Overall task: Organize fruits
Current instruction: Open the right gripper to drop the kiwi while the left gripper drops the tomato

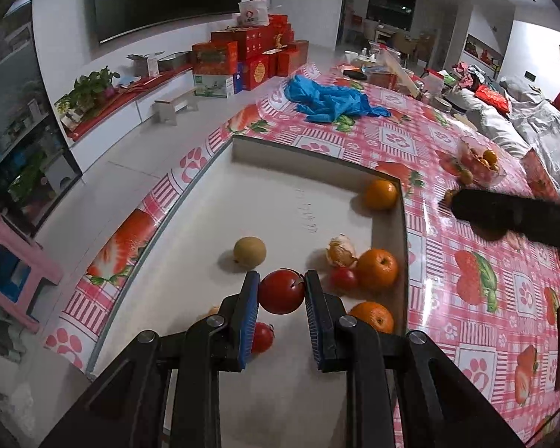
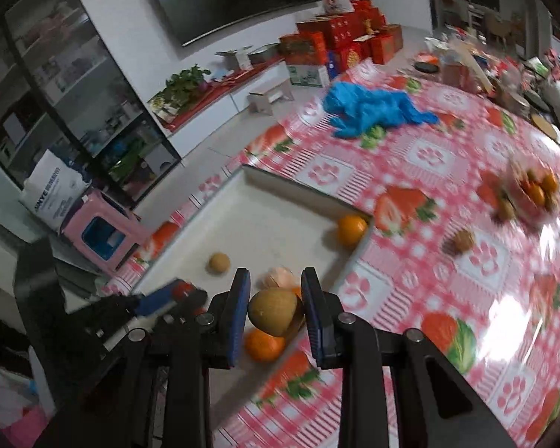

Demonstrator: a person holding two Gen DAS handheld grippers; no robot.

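Only right view shows right gripper (image 2: 276, 313) clamping yellow fruit (image 2: 273, 310)

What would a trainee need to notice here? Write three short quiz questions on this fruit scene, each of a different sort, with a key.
1. True or false: the left gripper is shut on a red tomato.
2. Which does the right gripper hold? A) an orange, B) a tan-yellow fruit, C) a walnut.
3. Fill in: the peeled mandarin lies inside the white ____.

Key: 1 true; 2 B; 3 tray.
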